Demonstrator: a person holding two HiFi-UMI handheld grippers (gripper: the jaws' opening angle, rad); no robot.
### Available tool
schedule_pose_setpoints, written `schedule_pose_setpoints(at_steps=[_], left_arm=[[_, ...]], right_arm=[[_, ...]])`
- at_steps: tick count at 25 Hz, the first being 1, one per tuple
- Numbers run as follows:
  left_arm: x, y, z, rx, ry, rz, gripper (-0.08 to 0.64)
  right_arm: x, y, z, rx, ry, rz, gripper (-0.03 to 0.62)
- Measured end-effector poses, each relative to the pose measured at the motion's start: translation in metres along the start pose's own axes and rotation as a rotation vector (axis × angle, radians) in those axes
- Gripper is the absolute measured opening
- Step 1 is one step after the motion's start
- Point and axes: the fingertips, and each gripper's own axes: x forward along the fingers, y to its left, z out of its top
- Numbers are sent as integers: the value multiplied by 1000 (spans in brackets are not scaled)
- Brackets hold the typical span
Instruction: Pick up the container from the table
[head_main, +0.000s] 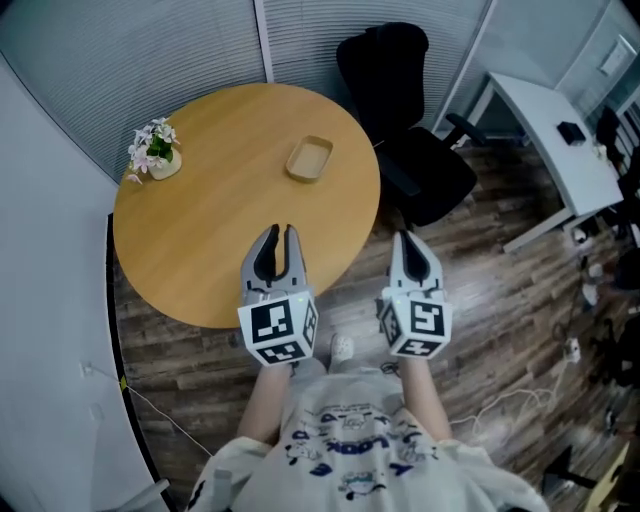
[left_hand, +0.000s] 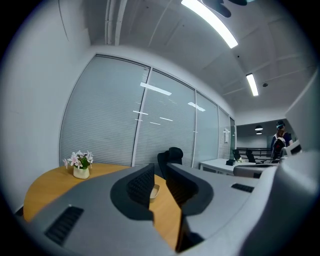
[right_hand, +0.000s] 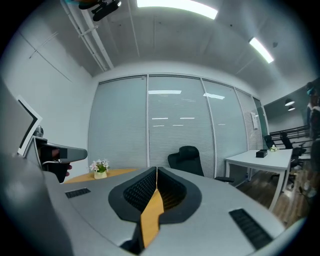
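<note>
The container (head_main: 309, 158) is a small shallow tan tray lying on the round wooden table (head_main: 210, 220), toward its far right side. My left gripper (head_main: 279, 232) hovers over the table's near edge, a good way short of the tray, with its jaws a little apart and nothing between them. In the left gripper view a sliver of the container (left_hand: 155, 190) shows through the gap of the left gripper (left_hand: 160, 172). My right gripper (head_main: 407, 238) hangs beyond the table's right edge over the floor, jaws together and empty. The right gripper (right_hand: 156, 171) shows its tips touching.
A small pot of pink flowers (head_main: 155, 150) stands at the table's far left. A black office chair (head_main: 405, 120) sits just beyond the table's right side. A white desk (head_main: 555, 130) is further right. Glass walls with blinds run behind, and cables lie on the wood floor (head_main: 520, 400).
</note>
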Motion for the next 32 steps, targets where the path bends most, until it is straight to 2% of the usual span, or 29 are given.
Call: schedule_pose_setpoints(at_steps=[6, 14, 22, 32], left_arm=[[38, -5, -3, -11, 13, 60, 57], [66, -7, -20, -23, 65, 102, 66], [98, 11, -25, -26, 93, 105, 66], [176, 43, -16, -17, 119, 71, 66]], right_arm=[[46, -19, 1, 1, 3, 67, 12], [80, -34, -14, 9, 38, 109, 12], [111, -32, -21, 14, 59, 112, 12], [183, -32, -16, 13, 75, 86, 12]])
